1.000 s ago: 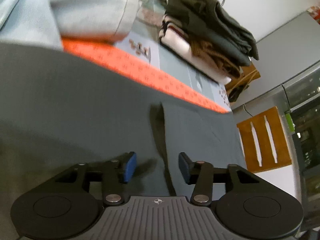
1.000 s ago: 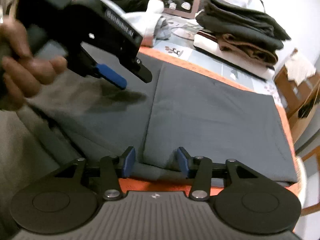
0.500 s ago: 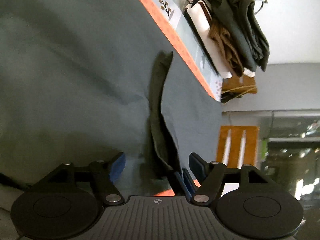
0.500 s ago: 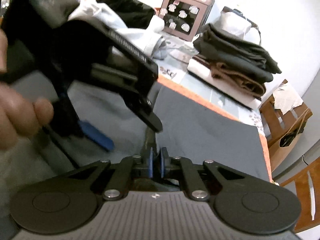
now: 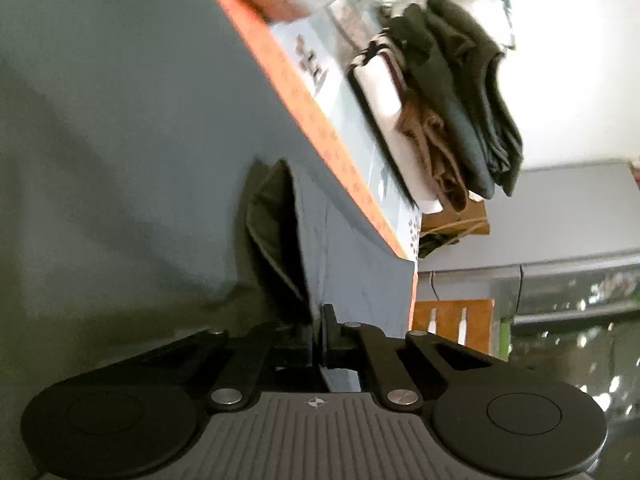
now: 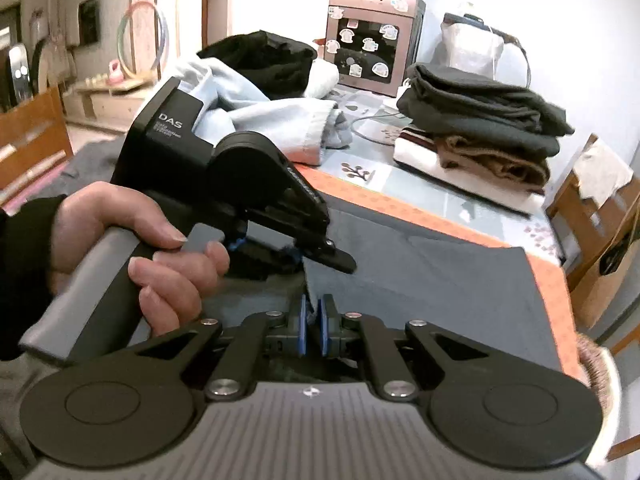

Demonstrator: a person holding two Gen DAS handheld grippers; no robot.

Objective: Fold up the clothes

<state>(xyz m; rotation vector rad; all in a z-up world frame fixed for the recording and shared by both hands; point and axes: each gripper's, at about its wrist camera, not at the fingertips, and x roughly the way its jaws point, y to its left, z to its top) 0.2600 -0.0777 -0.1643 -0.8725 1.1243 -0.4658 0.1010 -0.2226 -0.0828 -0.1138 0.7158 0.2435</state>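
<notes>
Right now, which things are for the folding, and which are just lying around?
For the folding:
grey cloth
left gripper, shut on the cloth
right gripper, shut on the cloth

Just lying around:
folded stack
blue and black heap
sticker box
white bag

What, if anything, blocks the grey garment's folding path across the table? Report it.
Nothing visible. Both the left claw and right claw grip the grey garment; the folded stack sits beyond it, apart.

Both the left gripper (image 5: 318, 334) and the right gripper (image 6: 311, 330), open a second ago, now pinch the dark grey cloth garment's (image 6: 460, 280) lifted fold.
</notes>
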